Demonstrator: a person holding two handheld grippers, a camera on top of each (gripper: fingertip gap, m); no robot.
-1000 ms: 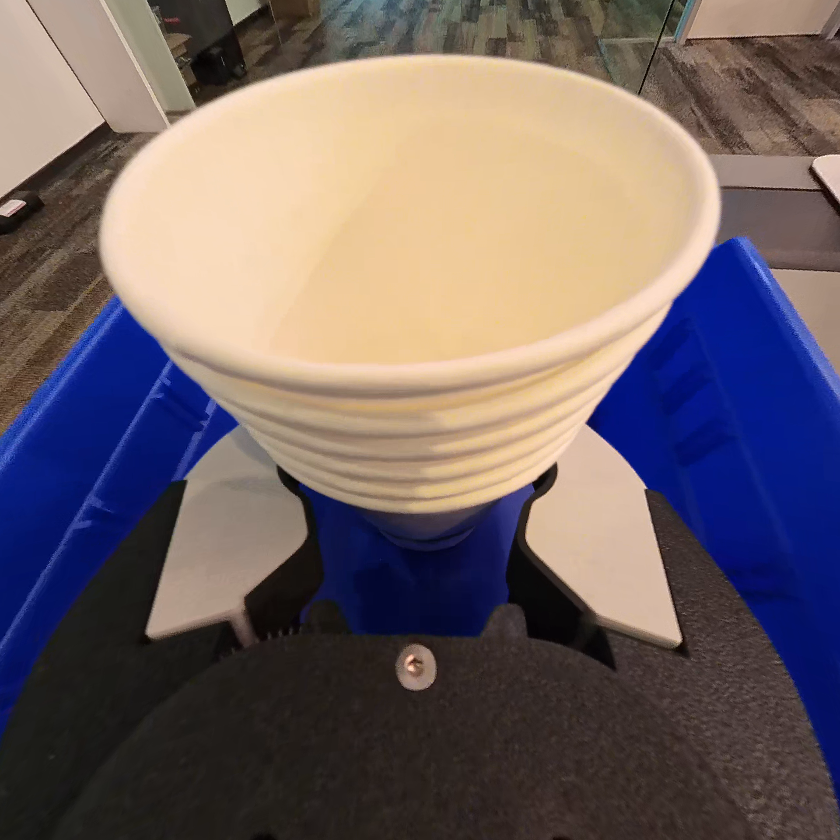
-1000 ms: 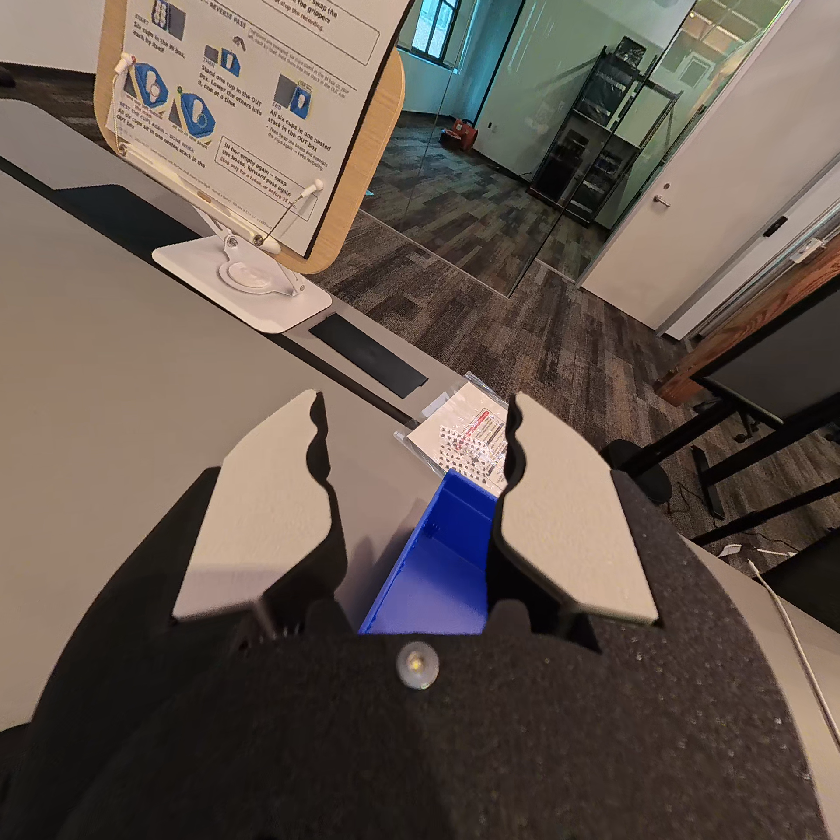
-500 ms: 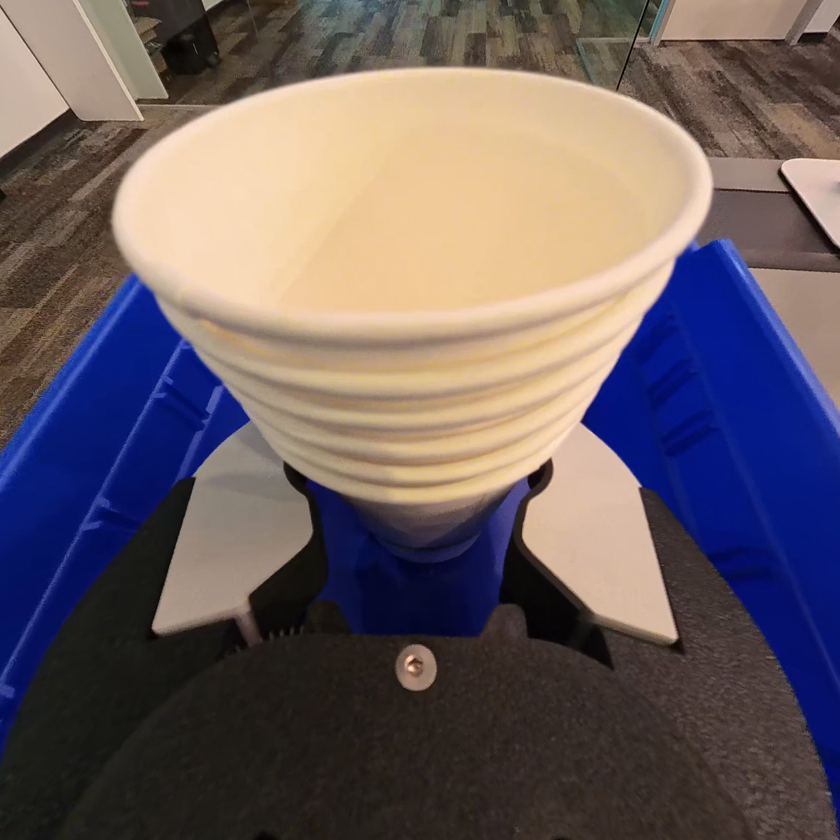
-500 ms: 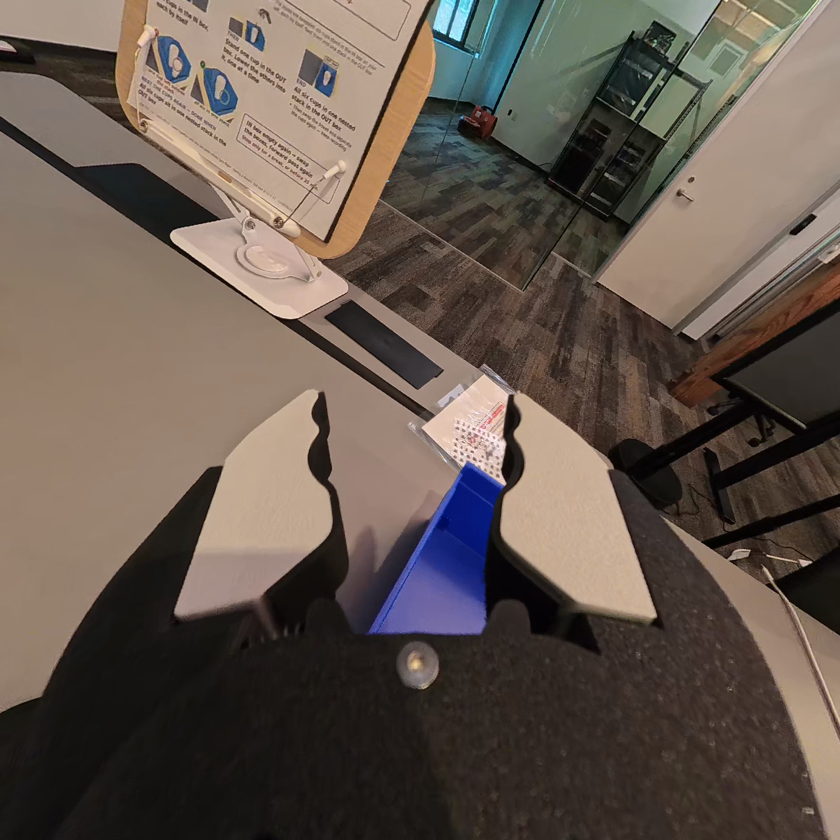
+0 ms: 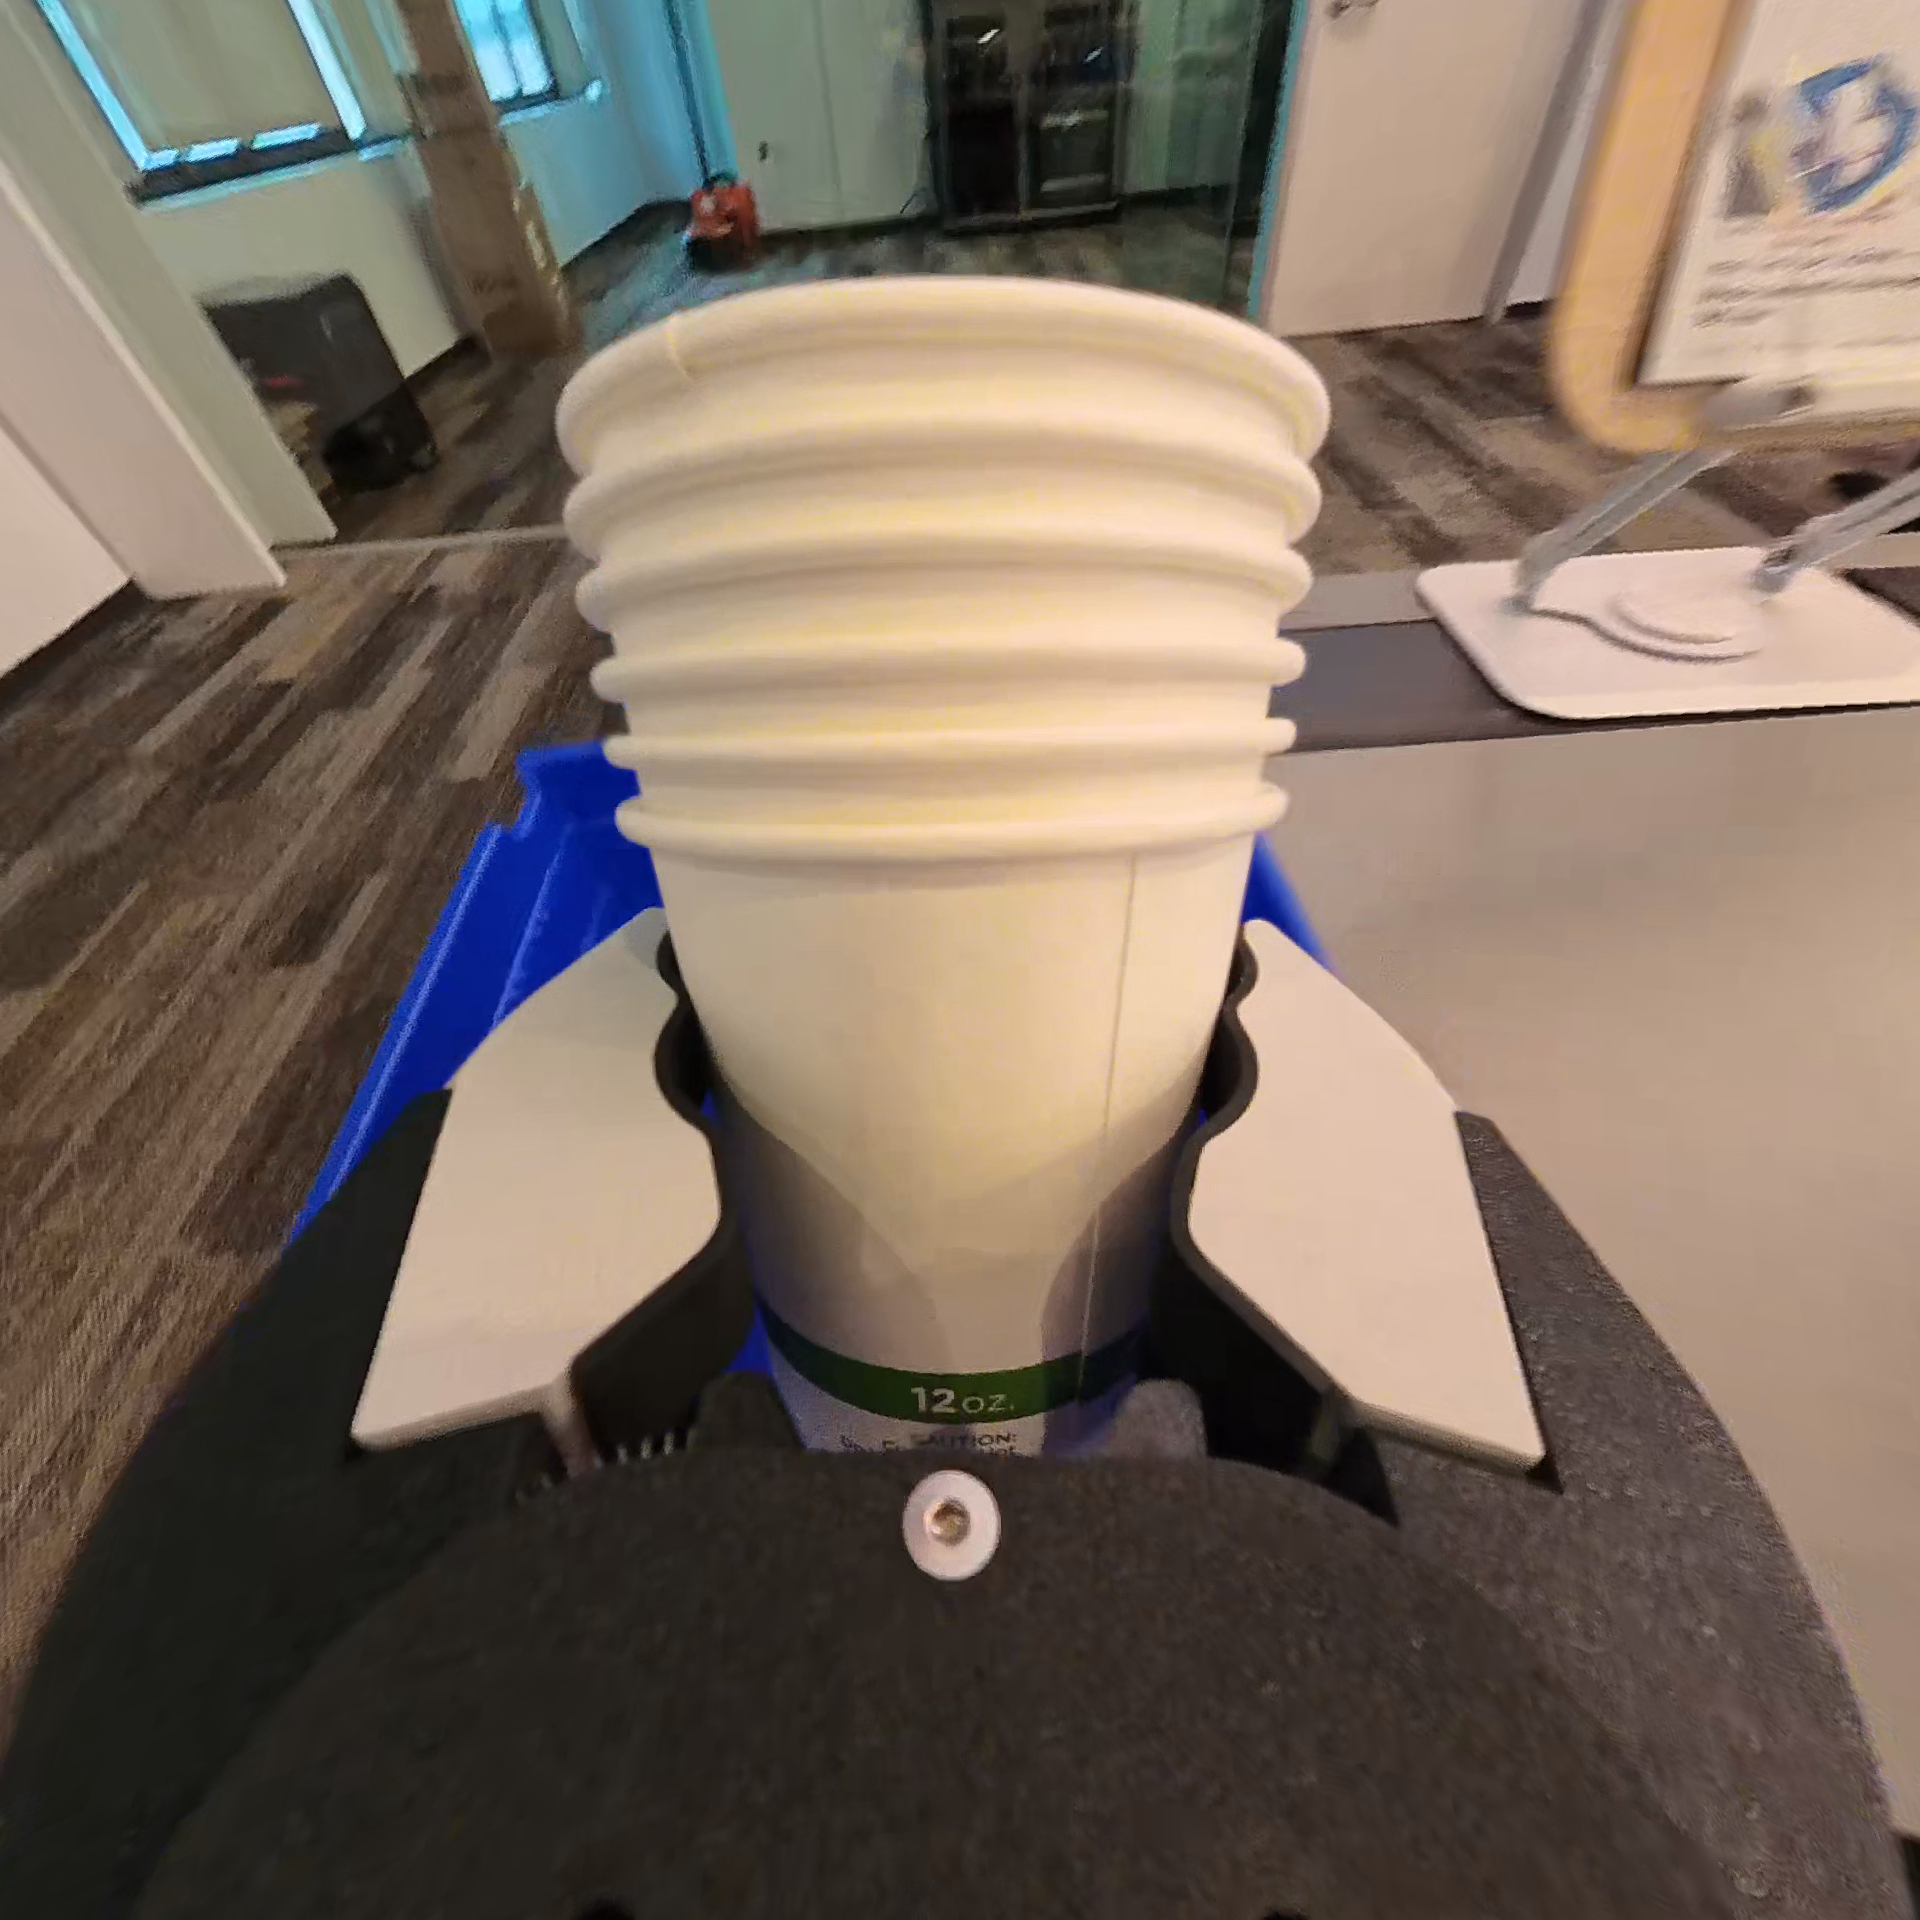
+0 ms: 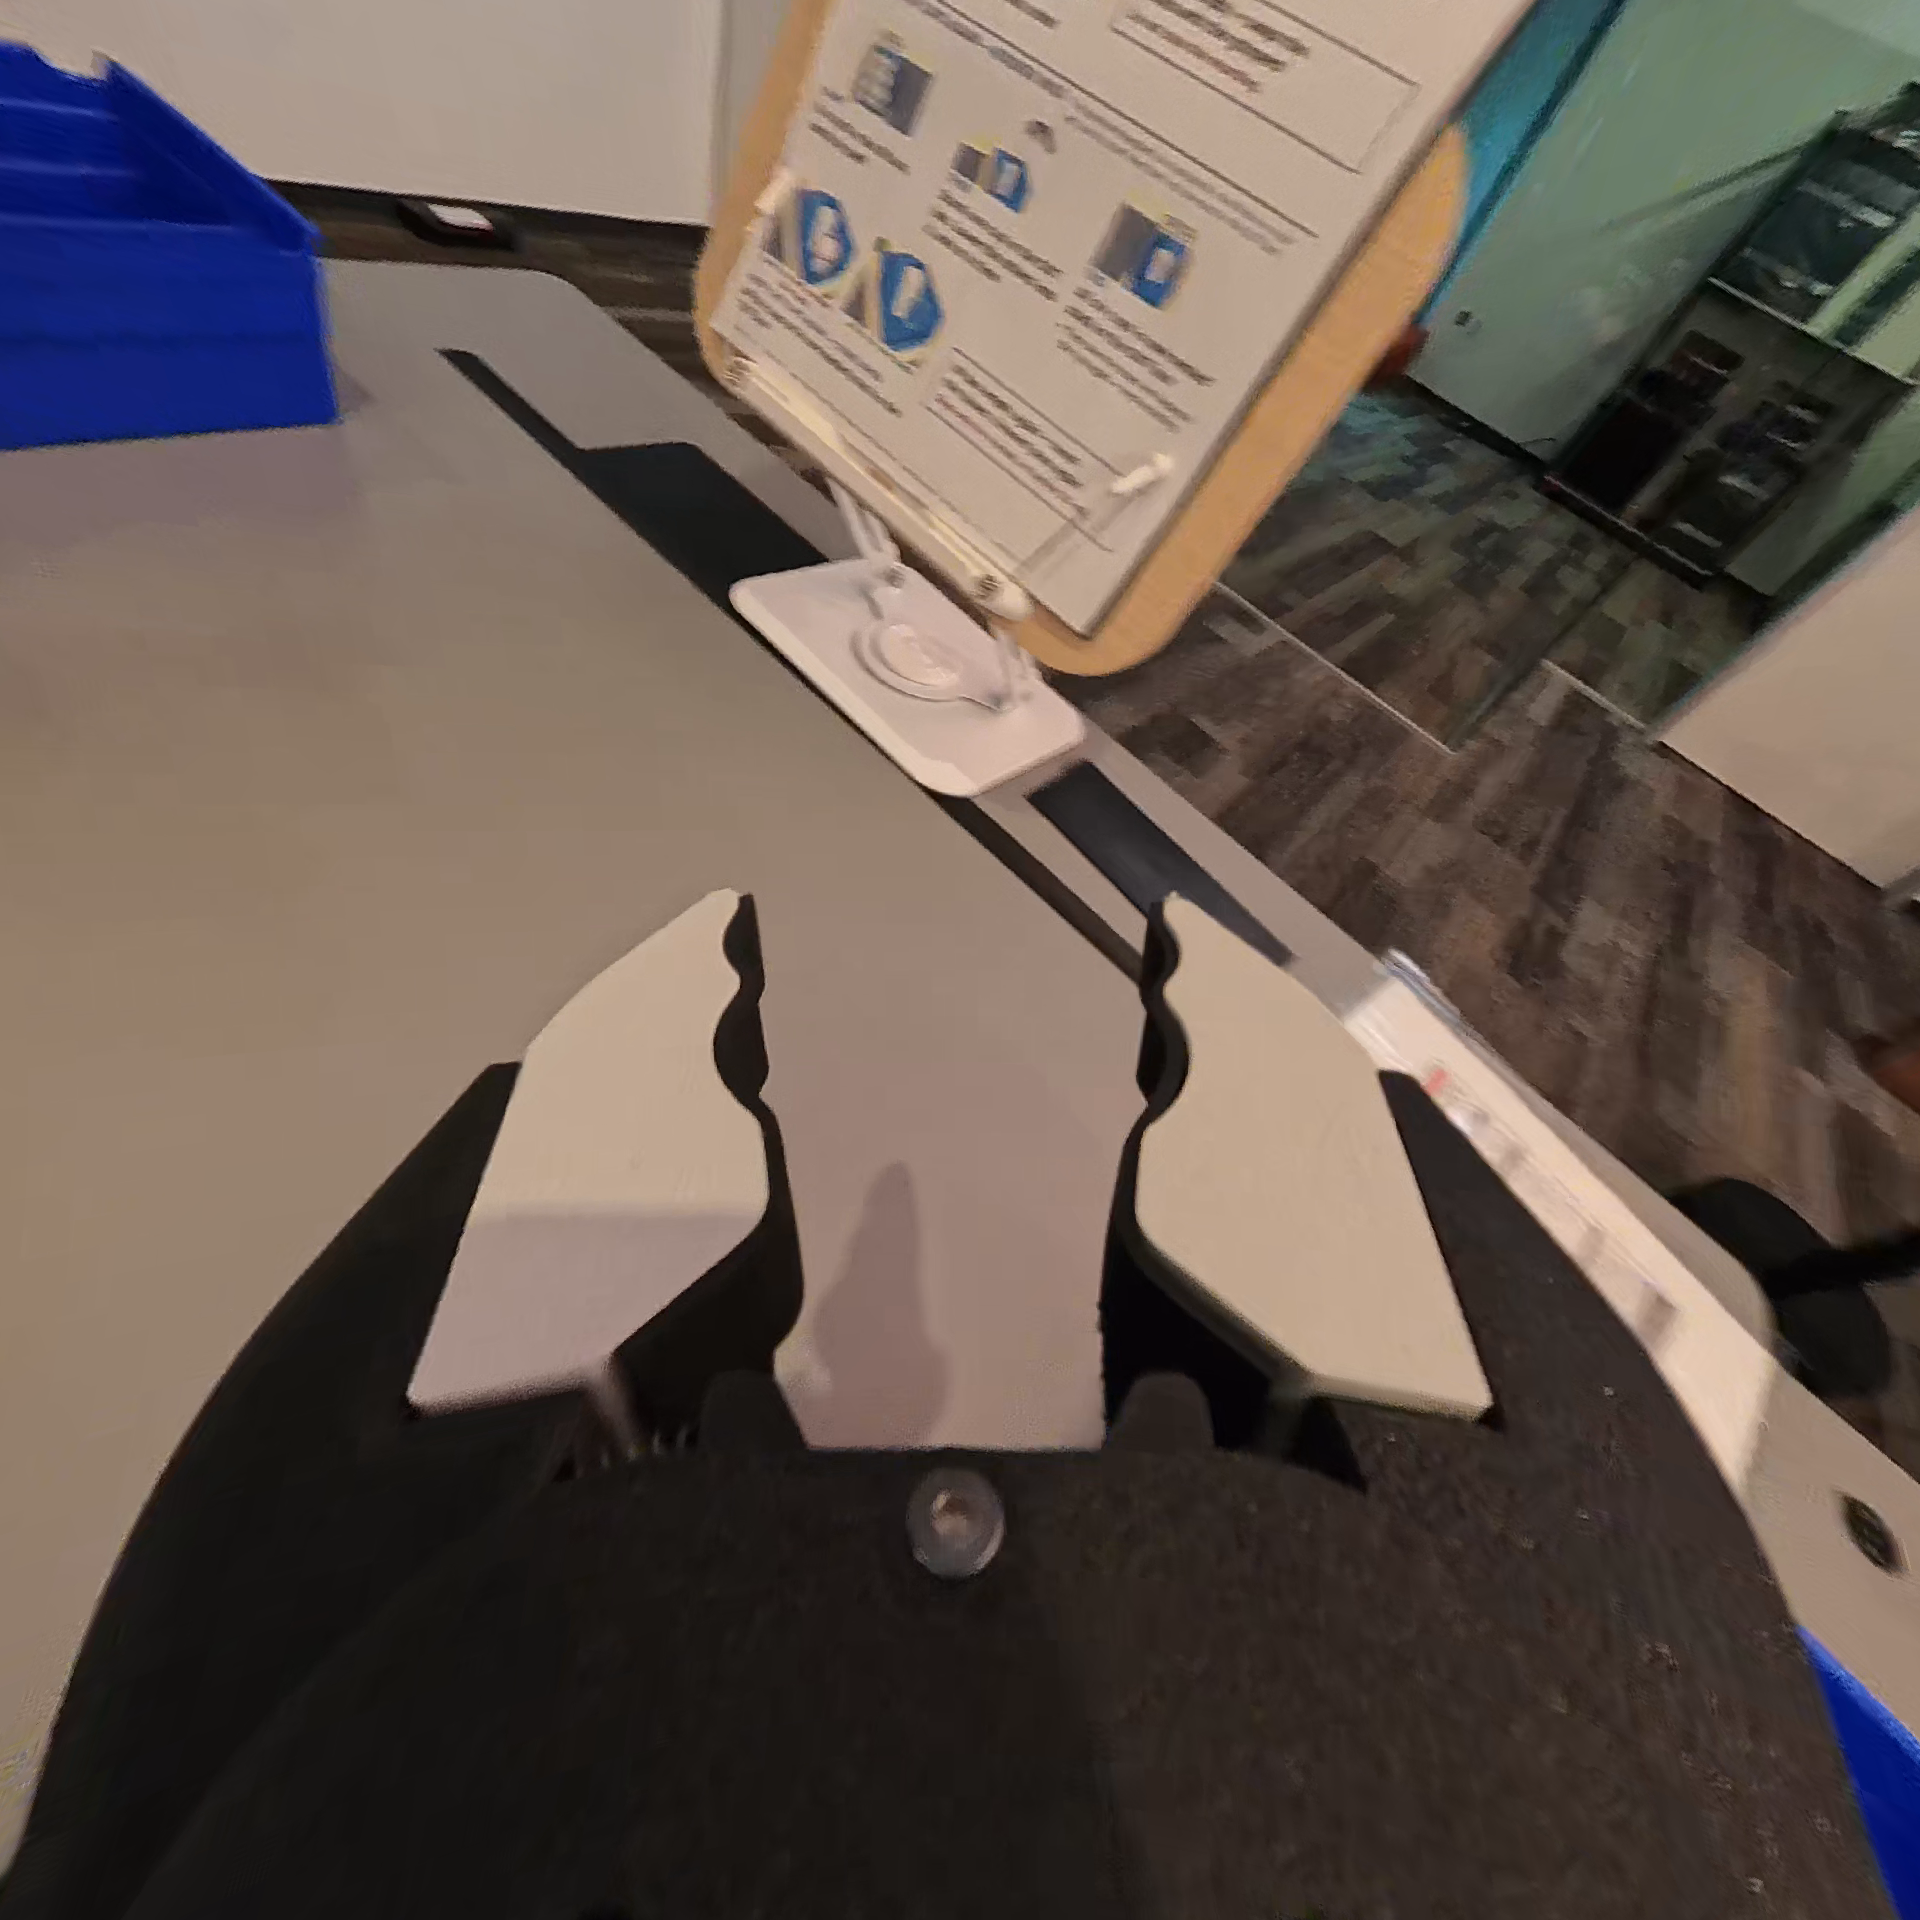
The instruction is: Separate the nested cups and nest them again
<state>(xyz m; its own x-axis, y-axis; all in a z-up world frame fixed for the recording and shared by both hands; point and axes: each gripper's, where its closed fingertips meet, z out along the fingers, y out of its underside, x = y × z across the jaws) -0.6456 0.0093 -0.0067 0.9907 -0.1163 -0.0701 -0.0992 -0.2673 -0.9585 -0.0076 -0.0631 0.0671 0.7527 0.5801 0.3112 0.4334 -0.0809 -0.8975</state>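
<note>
The left gripper [image 5: 951, 1049] has its jaws pinching the lower wall of a stack of nested white paper cups [image 5: 940, 665], one jaw on each side, and the stack stands upright between them with six rolled rims showing one above the other. A green band runs round the foot of the outermost cup. Behind and below the stack lies a blue bin [image 5: 488, 956], set at the edge of the grey counter [image 5: 1558, 935]. The right gripper [image 6: 948, 971] hangs over bare counter with its jaws spread and nothing between them. Beyond it an instruction board [image 6: 1049, 270] leans on a white stand [image 6: 914, 686], and another blue bin [image 6: 135, 301] sits at the far left.
</note>
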